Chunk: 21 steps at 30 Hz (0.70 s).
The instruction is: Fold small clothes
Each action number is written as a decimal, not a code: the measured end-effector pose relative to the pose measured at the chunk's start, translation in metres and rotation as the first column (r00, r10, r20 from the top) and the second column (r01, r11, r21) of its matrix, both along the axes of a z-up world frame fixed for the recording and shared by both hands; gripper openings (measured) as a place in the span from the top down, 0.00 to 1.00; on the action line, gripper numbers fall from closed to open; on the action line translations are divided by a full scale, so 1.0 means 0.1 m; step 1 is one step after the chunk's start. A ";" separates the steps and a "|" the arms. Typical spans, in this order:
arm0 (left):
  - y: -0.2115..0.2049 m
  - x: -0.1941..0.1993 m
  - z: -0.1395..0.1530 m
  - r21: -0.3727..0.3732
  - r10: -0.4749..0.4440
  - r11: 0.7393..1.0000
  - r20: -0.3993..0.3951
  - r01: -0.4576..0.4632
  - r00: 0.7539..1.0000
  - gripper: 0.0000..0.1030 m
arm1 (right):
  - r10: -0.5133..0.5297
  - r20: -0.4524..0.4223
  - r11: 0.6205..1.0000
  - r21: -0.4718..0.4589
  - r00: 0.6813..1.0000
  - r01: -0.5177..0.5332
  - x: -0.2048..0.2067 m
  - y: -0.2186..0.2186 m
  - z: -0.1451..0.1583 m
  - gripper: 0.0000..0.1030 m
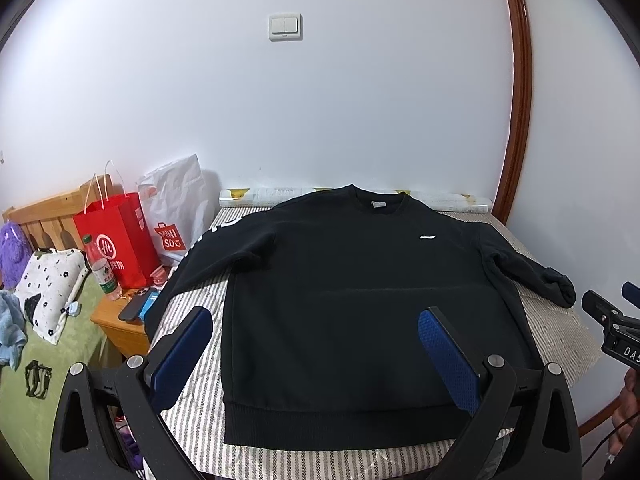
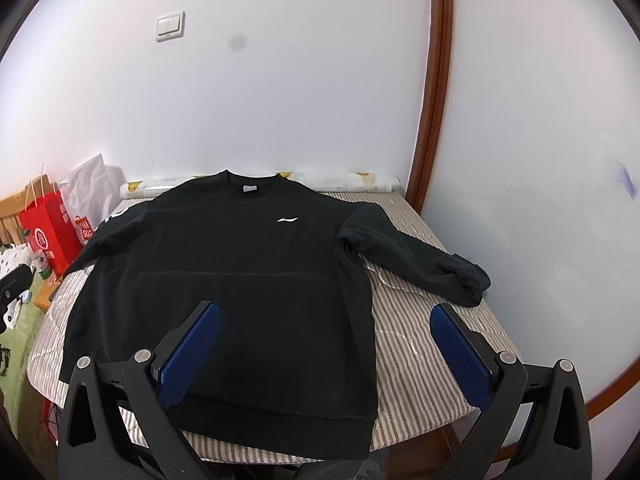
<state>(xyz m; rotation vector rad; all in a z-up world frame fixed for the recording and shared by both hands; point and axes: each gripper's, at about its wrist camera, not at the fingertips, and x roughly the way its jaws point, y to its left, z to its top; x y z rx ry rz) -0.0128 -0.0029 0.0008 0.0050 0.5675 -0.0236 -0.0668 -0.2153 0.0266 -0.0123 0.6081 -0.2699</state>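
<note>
Sweatshirt (image 1: 352, 296) flat on table (image 1: 192, 420); roll (image 1: 280, 196) behind collar; bags (image 1: 120, 236) left.

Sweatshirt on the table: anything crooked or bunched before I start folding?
Mostly flat, front up. The sweatshirt has one sleeve cuff bunched near the table's right edge, and the other sleeve hangs off the left side. Both grippers are open above the hem.

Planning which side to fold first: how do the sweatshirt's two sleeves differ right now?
The image-left sleeve carries white lettering and drapes off the table edge; the image-right sleeve is plain black and rests wholly on the striped cover. The left one runs fairly straight; the right one ends bunched at the cuff. Both angle outward.
</note>
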 end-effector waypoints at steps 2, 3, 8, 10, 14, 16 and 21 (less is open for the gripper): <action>0.01 0.02 -0.05 -0.007 -0.004 1.000 -0.005 0.004 1.000 0.00 | -0.002 0.001 1.000 -0.004 1.000 0.002 0.02 0.00 -0.03 0.00; 0.02 0.04 -0.08 -0.013 -0.007 1.000 -0.007 0.007 1.000 0.00 | -0.004 0.002 1.000 -0.006 1.000 0.004 0.04 0.00 -0.06 0.00; 0.13 0.21 -0.34 -0.046 -0.008 0.999 -0.065 0.005 0.998 0.00 | -0.010 -0.002 0.999 0.031 1.000 0.010 0.19 -0.05 -0.31 0.00; 0.19 0.32 -0.49 -0.036 0.022 0.999 -0.095 -0.025 0.995 0.00 | -0.016 -0.031 0.999 0.034 0.999 0.017 0.30 -0.06 -0.45 0.00; 0.38 0.56 -0.83 -0.056 0.057 0.996 -0.166 -0.067 0.985 0.00 | -0.051 -0.094 0.998 -0.035 0.994 0.048 0.53 -0.03 -0.74 0.00; 0.51 0.67 -0.99 -0.105 0.050 0.992 -0.195 -0.071 0.980 0.00 | -0.046 -0.115 0.998 -0.043 0.992 0.042 0.65 -0.03 -0.88 0.00; 0.95 0.95 -1.32 -0.249 0.085 0.956 -0.259 -0.152 0.962 0.06 | -0.001 -0.143 0.997 0.079 0.990 0.012 0.89 -0.14 -1.18 0.00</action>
